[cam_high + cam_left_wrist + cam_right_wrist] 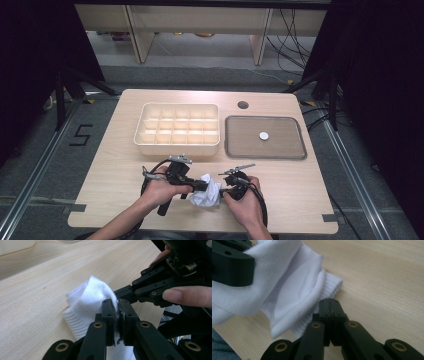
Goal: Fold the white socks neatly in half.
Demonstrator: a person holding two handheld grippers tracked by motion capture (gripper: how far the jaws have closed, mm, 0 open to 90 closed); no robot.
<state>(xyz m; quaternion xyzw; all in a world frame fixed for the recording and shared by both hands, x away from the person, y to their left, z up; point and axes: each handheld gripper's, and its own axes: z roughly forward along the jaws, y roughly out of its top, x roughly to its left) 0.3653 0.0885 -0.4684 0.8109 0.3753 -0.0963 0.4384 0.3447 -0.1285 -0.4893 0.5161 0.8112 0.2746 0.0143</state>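
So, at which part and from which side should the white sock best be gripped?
Probably the ribbed cuff of the white sock: it lies flat on the table, layered and firm. Come low from the open cuff edge, since the rest is bunched between the two hand-held grippers.

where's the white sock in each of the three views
High view: the white sock sits low in the middle, on the table's near edge, between the left gripper and the right gripper.
Left gripper view: left of centre, pinched in the closed jaws in the foreground.
Right gripper view: upper left to centre, its ribbed cuff lying beside the shut jaws.
Shared landmark: the pale wooden table under the sock.
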